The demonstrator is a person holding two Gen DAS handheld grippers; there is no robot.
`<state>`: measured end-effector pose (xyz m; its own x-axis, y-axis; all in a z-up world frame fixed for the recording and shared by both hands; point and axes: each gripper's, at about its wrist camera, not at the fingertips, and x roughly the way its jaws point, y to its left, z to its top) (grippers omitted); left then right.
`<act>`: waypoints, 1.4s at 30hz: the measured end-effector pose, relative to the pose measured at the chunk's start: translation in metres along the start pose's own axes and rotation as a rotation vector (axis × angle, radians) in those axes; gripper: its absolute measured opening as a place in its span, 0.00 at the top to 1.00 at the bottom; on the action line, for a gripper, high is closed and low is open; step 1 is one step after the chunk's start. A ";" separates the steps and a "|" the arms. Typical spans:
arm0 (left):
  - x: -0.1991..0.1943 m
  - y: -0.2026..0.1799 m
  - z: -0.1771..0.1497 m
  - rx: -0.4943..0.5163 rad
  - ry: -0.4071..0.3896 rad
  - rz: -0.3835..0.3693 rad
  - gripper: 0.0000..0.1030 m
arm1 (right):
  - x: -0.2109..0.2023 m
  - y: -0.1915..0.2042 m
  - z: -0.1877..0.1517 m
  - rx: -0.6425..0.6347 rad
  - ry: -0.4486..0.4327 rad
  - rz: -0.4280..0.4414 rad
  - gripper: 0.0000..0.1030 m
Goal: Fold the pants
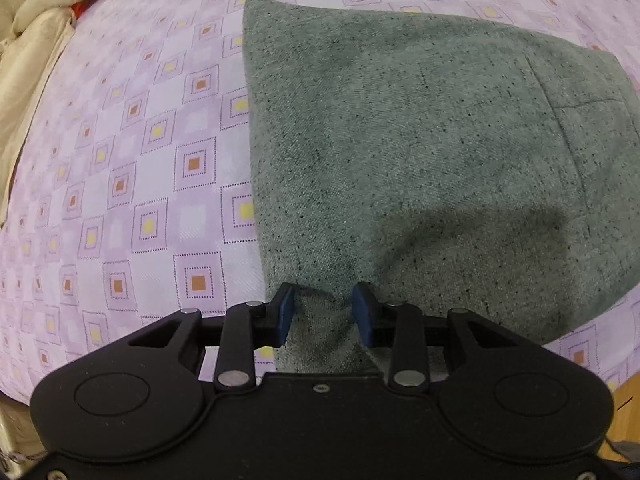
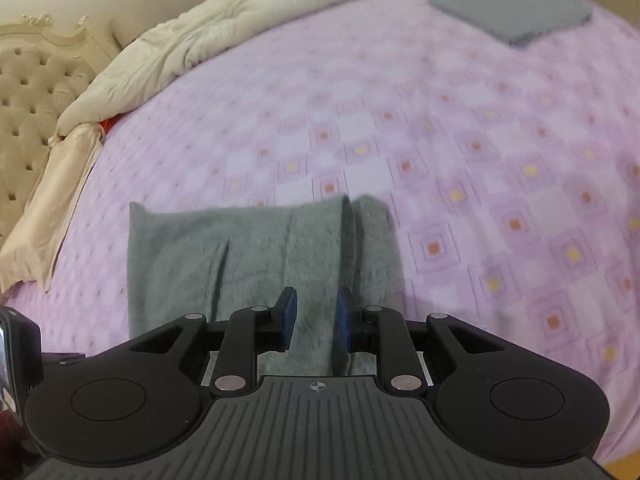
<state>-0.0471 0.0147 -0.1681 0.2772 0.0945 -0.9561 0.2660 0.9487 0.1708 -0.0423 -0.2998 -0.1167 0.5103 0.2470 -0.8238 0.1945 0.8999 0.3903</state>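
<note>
The grey speckled pants [image 1: 420,152] lie folded on the pink patterned bedsheet [image 1: 132,184]. My left gripper [image 1: 325,308] is shut on the near edge of the fabric, bunched between its blue pads. In the right wrist view the pants [image 2: 240,256] hang in folds in front of the camera. My right gripper [image 2: 316,316] is shut on that fabric between its blue pads and holds it above the sheet [image 2: 460,152]. A pocket seam shows at the right of the pants in the left wrist view.
A cream duvet [image 2: 192,40] is piled along the far left of the bed, next to a tufted headboard [image 2: 32,92]. A folded grey garment [image 2: 512,10] lies at the far right of the bed. The bed's near edge runs just below the grippers.
</note>
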 end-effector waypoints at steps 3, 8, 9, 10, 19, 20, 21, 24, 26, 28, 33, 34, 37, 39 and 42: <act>0.002 0.002 -0.002 -0.023 0.002 -0.001 0.57 | 0.027 0.002 -0.010 -0.095 0.131 -0.054 0.79; -0.005 -0.004 0.001 0.036 0.004 0.011 0.56 | 0.029 0.009 -0.008 -0.156 0.153 -0.129 0.81; -0.009 -0.003 0.001 0.045 0.001 0.009 0.57 | 0.022 0.013 -0.005 -0.176 0.121 -0.130 0.81; -0.017 -0.001 0.000 0.042 -0.009 0.000 0.57 | 0.015 0.017 -0.002 -0.204 0.085 -0.129 0.81; -0.061 0.015 0.036 -0.051 -0.110 -0.048 0.57 | 0.029 0.050 0.025 -0.322 0.000 -0.067 0.80; -0.060 0.015 0.043 -0.049 -0.112 -0.054 0.57 | 0.035 0.053 0.027 -0.326 0.001 -0.068 0.80; -0.057 0.014 0.052 -0.040 -0.116 -0.058 0.57 | 0.037 0.057 0.025 -0.328 0.002 -0.068 0.80; -0.048 0.013 0.074 -0.001 -0.132 -0.057 0.56 | 0.050 0.062 0.028 -0.332 0.021 -0.082 0.80; -0.036 0.016 0.088 0.014 -0.131 -0.058 0.56 | 0.049 0.064 0.023 -0.332 0.038 -0.098 0.80; -0.024 0.022 0.104 0.008 -0.124 -0.062 0.56 | 0.055 0.064 0.024 -0.313 0.053 -0.106 0.80; 0.021 0.046 0.143 -0.083 -0.033 -0.114 0.56 | 0.071 0.068 0.022 -0.334 0.087 -0.162 0.80; 0.031 0.049 0.150 -0.089 -0.014 -0.120 0.53 | 0.073 0.070 0.021 -0.337 0.091 -0.169 0.80; 0.052 0.054 0.160 -0.076 0.018 -0.131 0.46 | 0.077 0.072 0.019 -0.335 0.099 -0.187 0.80; 0.057 0.053 0.164 -0.051 0.002 -0.124 0.44 | 0.079 0.072 0.018 -0.328 0.101 -0.195 0.80; 0.062 0.050 0.168 -0.019 -0.010 -0.122 0.42 | 0.081 0.074 0.016 -0.338 0.096 -0.208 0.80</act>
<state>0.1384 0.0176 -0.1794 0.2529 -0.0248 -0.9672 0.2807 0.9586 0.0488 0.0270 -0.2185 -0.1480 0.4055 0.0649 -0.9118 -0.0093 0.9977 0.0669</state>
